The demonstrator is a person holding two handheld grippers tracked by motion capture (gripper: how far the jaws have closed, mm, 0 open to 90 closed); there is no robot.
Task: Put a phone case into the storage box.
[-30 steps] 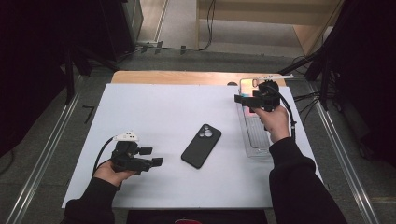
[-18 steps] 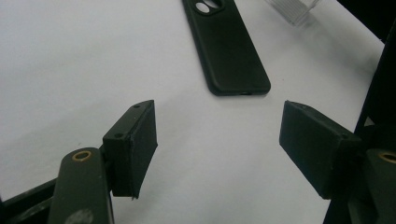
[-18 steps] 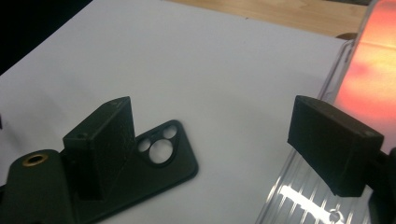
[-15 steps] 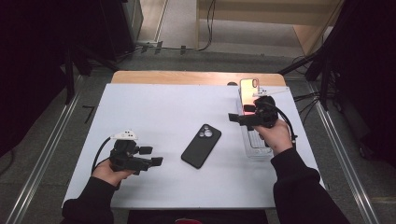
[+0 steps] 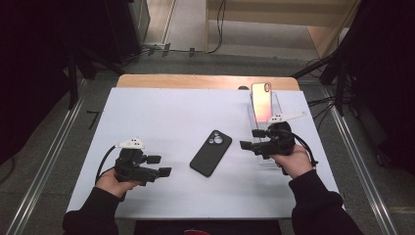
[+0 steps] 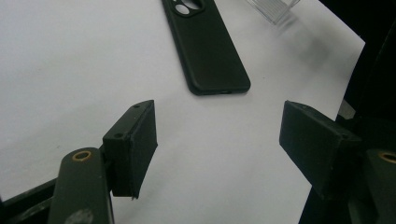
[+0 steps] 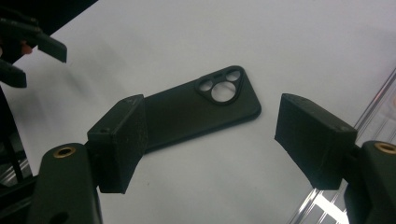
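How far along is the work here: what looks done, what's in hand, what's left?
Done: a glossy orange-pink phone stands in the clear plastic stand. In hand: the right gripper, jaws just narrowing with nothing between them, points at the black phone case lying flat on the white table. Left: gripping the case; the left gripper waits open.

Phone case (image 6: 205,44) top cut off

No readable text, label or brand anywhere.
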